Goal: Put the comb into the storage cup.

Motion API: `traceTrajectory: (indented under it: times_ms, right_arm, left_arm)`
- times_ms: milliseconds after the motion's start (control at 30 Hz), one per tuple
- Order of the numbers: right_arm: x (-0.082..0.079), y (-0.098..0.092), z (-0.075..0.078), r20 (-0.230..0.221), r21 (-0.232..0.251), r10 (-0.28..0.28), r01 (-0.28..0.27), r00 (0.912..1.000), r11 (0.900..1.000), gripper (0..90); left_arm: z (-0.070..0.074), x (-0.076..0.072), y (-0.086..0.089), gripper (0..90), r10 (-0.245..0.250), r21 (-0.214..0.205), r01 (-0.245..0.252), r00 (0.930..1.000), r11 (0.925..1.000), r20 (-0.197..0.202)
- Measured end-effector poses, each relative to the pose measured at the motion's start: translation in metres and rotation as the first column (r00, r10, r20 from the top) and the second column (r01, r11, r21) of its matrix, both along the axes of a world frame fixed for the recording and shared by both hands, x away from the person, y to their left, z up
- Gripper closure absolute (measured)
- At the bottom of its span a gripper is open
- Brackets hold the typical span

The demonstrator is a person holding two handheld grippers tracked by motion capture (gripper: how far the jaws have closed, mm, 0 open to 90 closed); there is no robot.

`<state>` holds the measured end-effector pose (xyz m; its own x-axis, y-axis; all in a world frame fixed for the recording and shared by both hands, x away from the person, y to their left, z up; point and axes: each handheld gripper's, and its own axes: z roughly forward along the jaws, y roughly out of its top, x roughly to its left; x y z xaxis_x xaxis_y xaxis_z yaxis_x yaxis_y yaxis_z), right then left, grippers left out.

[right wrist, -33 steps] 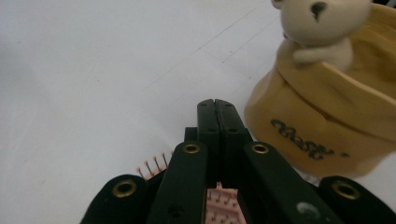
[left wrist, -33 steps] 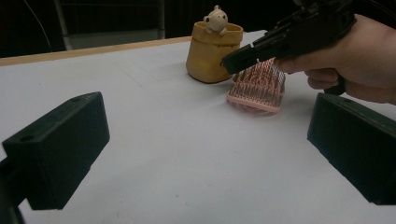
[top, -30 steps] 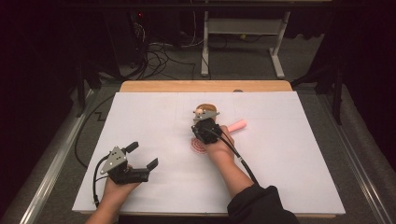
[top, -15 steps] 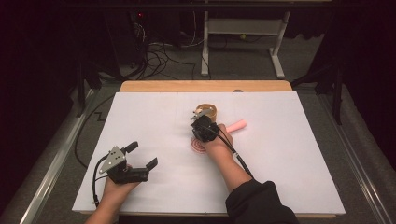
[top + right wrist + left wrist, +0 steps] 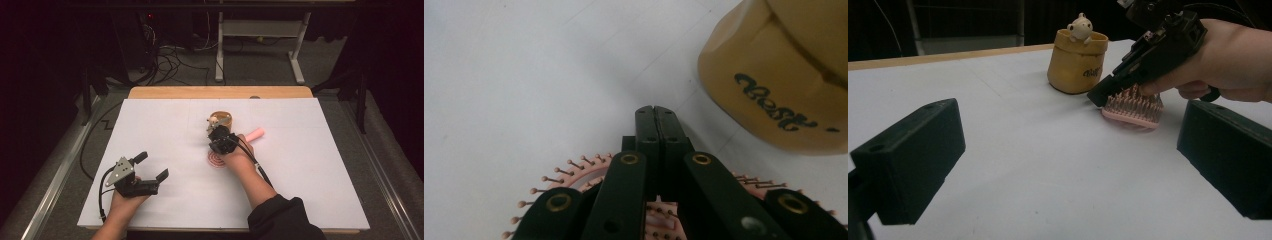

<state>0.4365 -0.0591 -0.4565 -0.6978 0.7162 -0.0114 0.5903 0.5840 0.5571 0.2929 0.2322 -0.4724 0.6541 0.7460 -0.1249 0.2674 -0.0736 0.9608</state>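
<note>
The right gripper (image 5: 218,134) hangs over the middle of the table (image 5: 320,165), its jaws pressed together with nothing between them; the right gripper view shows the two tips meeting in a thin seam. Under it lies a pink brush (image 5: 216,160), bristles up, its round head just near of and below the closed tips, so the tips jut past the head's far edge. From the left gripper view the jaw tips sit low at the brush's (image 5: 1133,107) left edge, touching or nearly touching the bristles; which, I cannot tell. The brush's handle (image 5: 254,134) sticks out to the right past the hand. A yellow pot (image 5: 220,120) with a small figure on its rim stands just far of the tips, apart from them. The left gripper (image 5: 150,175) rests at the near left, well apart from the brush, jaws wide and empty.
</note>
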Motion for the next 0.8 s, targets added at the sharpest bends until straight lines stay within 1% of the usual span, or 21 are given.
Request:
traceTrajectory:
  times_ms: [33, 67, 133, 233, 400, 467, 500, 533, 600, 700, 733, 767, 800]
  right_arm:
    - [-0.002, -0.002, 0.001, 0.005, -0.016, 0.019, -0.019, 0.9998, 0.9997, 90.0]
    - [-0.003, -0.003, 0.001, 0.005, -0.022, 0.021, -0.021, 0.9998, 0.9996, 90.0]
    - [-0.006, -0.007, 0.001, -0.007, -0.017, 0.025, -0.025, 0.9997, 0.9995, 90.0]
    - [-0.010, -0.014, 0.001, -0.009, -0.011, 0.042, -0.042, 0.9991, 0.9991, 90.0]
    - [-0.020, -0.024, 0.003, -0.019, -0.030, 0.057, -0.057, 0.9982, 0.9979, 90.0]
    - [-0.025, -0.029, 0.004, -0.025, -0.035, 0.060, -0.061, 0.9979, 0.9975, 90.0]
    - [-0.030, -0.035, 0.005, -0.029, -0.036, 0.064, -0.065, 0.9975, 0.9972, 90.0]
    - [-0.030, -0.035, 0.005, -0.029, -0.036, 0.064, -0.065, 0.9975, 0.9972, 90.0]
    - [-0.038, -0.044, 0.005, -0.036, -0.035, 0.067, -0.068, 0.9971, 0.9971, 90.0]
    - [-0.048, -0.054, 0.006, -0.024, -0.047, 0.079, -0.080, 0.9966, 0.9957, 90.0]
    - [-0.048, -0.054, 0.006, -0.024, -0.047, 0.079, -0.080, 0.9966, 0.9957, 90.0]
    - [-0.054, -0.061, 0.006, -0.016, -0.053, 0.088, -0.089, 0.9960, 0.9946, 90.0]
    - [-0.057, -0.065, 0.006, -0.017, -0.055, 0.088, -0.089, 0.9960, 0.9945, 90.0]
  left_arm:
    - [0.000, 0.000, 0.000, 0.0, 0.000, 0.002, 0.000, 1.0000, 1.0000, 0.000]
    - [0.000, 0.000, 0.000, 0.0, 0.000, 0.002, 0.000, 1.0000, 1.0000, 0.000]
    - [0.000, 0.000, -0.001, 0.0, -0.003, 0.002, 0.003, 1.0000, 1.0000, -0.003]
    - [-0.001, 0.001, -0.001, 0.0, -0.003, 0.003, 0.003, 1.0000, 1.0000, -0.003]
    - [-0.001, 0.001, -0.002, 0.0, -0.002, 0.001, 0.002, 1.0000, 1.0000, -0.003]
    - [-0.001, 0.001, -0.003, 0.0, -0.003, 0.002, 0.003, 1.0000, 1.0000, -0.002]
    - [-0.001, 0.001, -0.003, 0.0, 0.000, 0.003, 0.000, 1.0000, 1.0000, -0.003]
    - [-0.001, 0.001, -0.003, 0.0, 0.000, 0.003, 0.000, 1.0000, 1.0000, -0.003]
    - [-0.001, 0.001, -0.003, 0.0, -0.001, 0.004, 0.001, 1.0000, 1.0000, -0.003]
    - [-0.001, 0.000, -0.003, 0.0, -0.002, 0.006, 0.002, 1.0000, 1.0000, -0.001]
    - [-0.001, 0.000, -0.004, 0.0, -0.002, 0.006, 0.002, 1.0000, 1.0000, -0.002]
    - [-0.001, 0.000, -0.004, 0.0, -0.002, 0.005, 0.002, 1.0000, 1.0000, -0.002]
    - [-0.001, 0.000, -0.004, 0.0, -0.002, 0.006, 0.002, 1.0000, 1.0000, -0.003]
